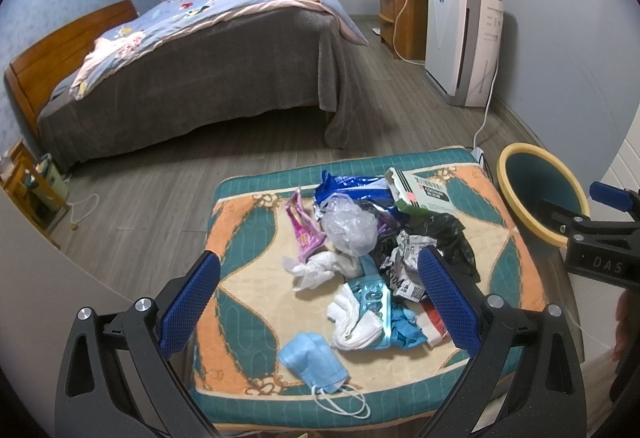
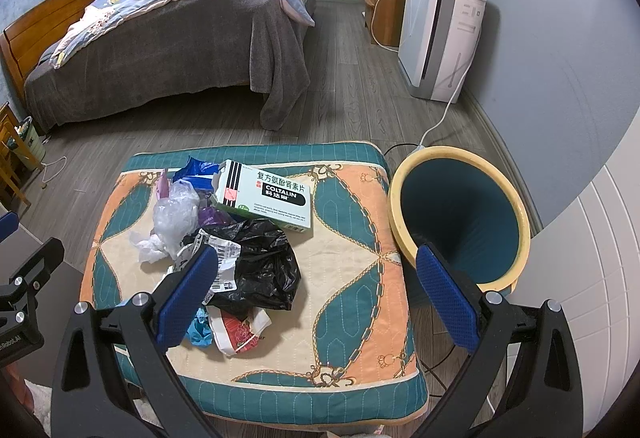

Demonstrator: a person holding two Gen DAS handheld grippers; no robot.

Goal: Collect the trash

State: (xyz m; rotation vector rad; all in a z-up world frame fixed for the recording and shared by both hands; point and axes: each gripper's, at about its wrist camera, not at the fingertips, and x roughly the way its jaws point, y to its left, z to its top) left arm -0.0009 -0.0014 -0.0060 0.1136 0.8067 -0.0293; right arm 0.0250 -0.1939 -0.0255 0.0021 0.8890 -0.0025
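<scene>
- Trash pile [image 1: 372, 258] sits mid-frame on patterned cushion [image 1: 248, 230]: blue face mask [image 1: 310, 360], clear plastic bag [image 1: 350, 226], black plastic bag [image 2: 260, 262], COLTALIN medicine box [image 2: 268, 194].
- Left gripper [image 1: 320, 310] at lower frame, fingers spread wide, holding nothing, above the pile.
- Right gripper [image 2: 316, 298] spread too, empty.
- Yellow-rimmed bin [image 2: 460, 218] at right of frame, just beside cushion.

Left wrist view: above cushion [image 1: 516, 246] near edge, facing bed [image 1: 200, 50]. Right wrist view: likewise, offset toward bin [image 2: 460, 214]. Shared: cushion, bed, bin.
</scene>
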